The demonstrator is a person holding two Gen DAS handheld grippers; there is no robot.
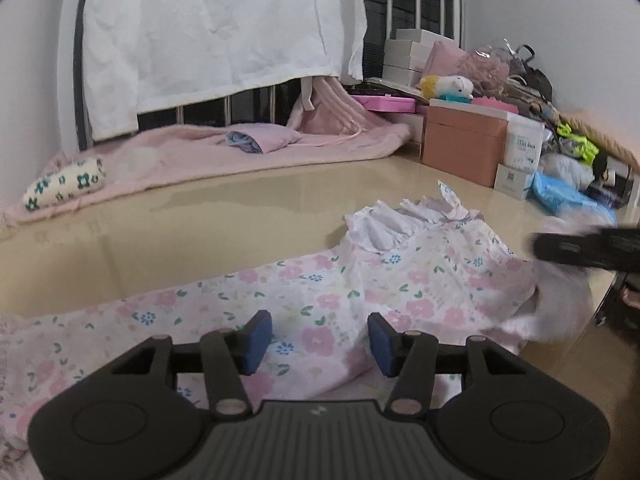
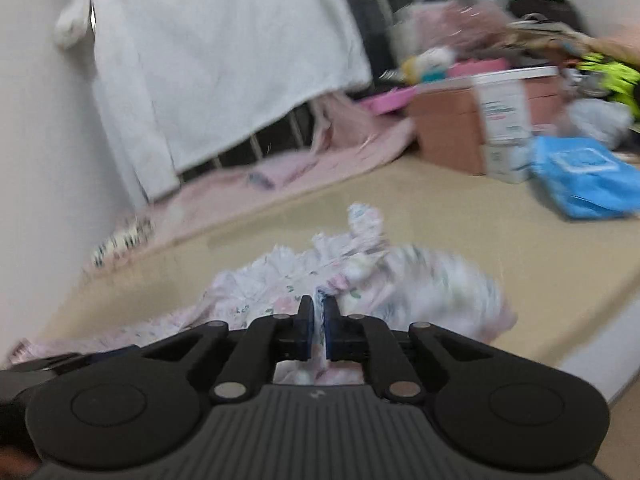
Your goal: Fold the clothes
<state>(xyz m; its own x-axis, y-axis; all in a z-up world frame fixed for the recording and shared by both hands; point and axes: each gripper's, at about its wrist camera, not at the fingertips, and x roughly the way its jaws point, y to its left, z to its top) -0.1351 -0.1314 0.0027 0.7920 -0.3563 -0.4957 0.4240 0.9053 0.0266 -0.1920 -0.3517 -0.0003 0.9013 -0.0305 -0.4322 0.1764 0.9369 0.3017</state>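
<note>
A pink and white floral garment (image 1: 320,304) lies spread across the beige tabletop (image 1: 200,232), its frilled collar toward the far right. My left gripper (image 1: 318,340) hovers just above the garment's near part, open, its blue pads (image 1: 258,340) wide apart with only cloth below them. In the right wrist view, which is blurred by motion, my right gripper (image 2: 318,322) is shut on a fold of the floral garment (image 2: 360,280), and cloth shows between its blue pads (image 2: 306,326). The right gripper (image 1: 580,248) also appears as a dark blurred shape at the right edge of the left wrist view.
A pink blanket (image 1: 200,152) and a patterned pillow (image 1: 64,184) lie along the back by a white sheet (image 1: 216,28) hung on a rail. Boxes (image 1: 464,136), a plush toy (image 1: 448,86), bags and a blue pack (image 2: 580,180) crowd the right back corner. The table edge runs along the right.
</note>
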